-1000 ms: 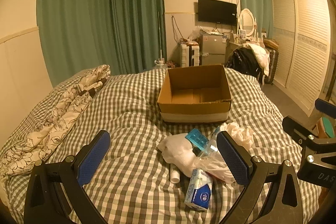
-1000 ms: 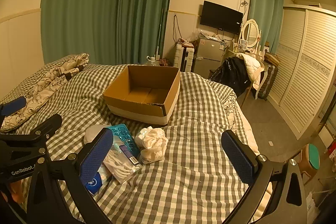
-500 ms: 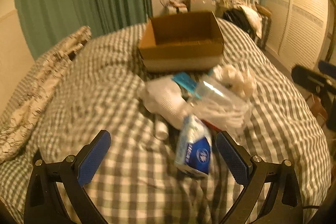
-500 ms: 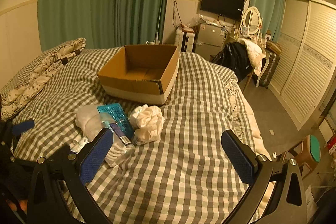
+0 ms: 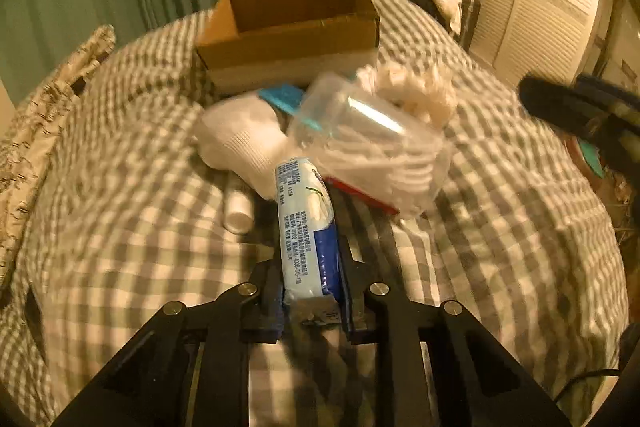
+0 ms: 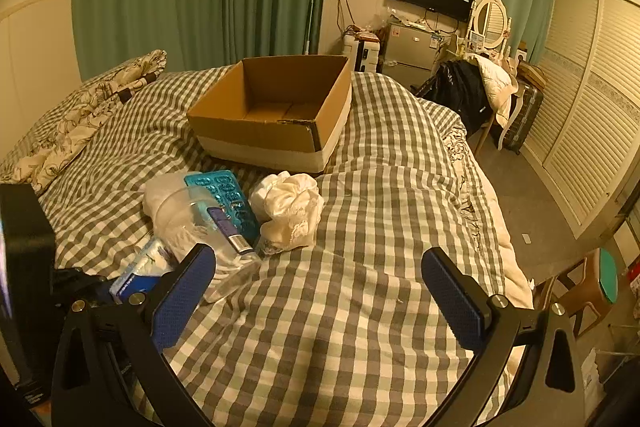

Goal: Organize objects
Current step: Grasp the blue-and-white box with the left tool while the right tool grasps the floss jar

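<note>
Tissue pack (image 5: 307,227), white and blue with printed text, sits clamped between the two pads of the left tool (image 5: 311,301) in the left wrist view, its near end pinched and its far end pointing toward twelve o'clock. Just past it lies the pile on the checked bed cover (image 5: 120,227): a white folded cloth (image 5: 240,143) at eleven o'clock, a clear plastic bag (image 5: 372,147) at one o'clock, a cream ruffled bundle (image 5: 416,91) beyond the bag, and a small white tube (image 5: 238,211) just left of the pack. The cardboard box (image 5: 288,31) stands open at twelve o'clock, behind the pile. This view is blurred, so whether the pack is touching the cover or lifted off it cannot be told.

From the right wrist view, the right tool (image 6: 320,295) is spread wide with nothing between its blue pads, held over bare checked cover. The pile lies at ten o'clock: the teal blister sheet (image 6: 224,191), the clear bag, the cream bundle (image 6: 290,207). The tissue pack (image 6: 138,275) shows at nine o'clock, partly hidden by the tool's left finger. The box (image 6: 276,111) sits at twelve o'clock, open and upright.
</note>
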Demonstrator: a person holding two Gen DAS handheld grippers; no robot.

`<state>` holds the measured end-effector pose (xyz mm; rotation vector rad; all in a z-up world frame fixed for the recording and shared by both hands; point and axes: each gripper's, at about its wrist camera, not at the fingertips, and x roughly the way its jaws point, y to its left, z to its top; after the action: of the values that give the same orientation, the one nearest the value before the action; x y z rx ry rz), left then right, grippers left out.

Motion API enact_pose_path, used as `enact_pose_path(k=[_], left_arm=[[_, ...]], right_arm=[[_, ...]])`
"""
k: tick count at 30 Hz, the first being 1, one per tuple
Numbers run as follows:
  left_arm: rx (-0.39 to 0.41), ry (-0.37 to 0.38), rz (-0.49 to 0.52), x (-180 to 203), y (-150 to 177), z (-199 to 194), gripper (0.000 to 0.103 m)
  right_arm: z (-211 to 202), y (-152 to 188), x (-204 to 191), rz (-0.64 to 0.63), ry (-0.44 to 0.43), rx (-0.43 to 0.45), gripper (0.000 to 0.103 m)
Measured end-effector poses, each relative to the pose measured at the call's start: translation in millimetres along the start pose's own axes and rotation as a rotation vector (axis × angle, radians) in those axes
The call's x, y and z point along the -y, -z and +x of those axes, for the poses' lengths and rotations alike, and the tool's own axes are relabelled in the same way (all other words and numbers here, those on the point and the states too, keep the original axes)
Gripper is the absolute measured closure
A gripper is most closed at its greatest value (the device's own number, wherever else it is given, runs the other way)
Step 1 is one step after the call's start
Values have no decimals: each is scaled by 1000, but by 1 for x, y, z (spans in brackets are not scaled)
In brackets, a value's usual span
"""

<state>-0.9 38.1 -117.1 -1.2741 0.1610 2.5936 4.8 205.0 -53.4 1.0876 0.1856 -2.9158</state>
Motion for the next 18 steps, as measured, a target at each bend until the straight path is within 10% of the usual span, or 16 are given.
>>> enact_pose_path(k=[7, 18], left_arm=[[126, -98, -38, -33, -20, -52, 83], [102, -156, -66, -66, -31, -30, 83]], right_arm=[[4, -5, -23, -51, -77, -3, 0], [69, -7, -79, -199, -124, -132, 2]])
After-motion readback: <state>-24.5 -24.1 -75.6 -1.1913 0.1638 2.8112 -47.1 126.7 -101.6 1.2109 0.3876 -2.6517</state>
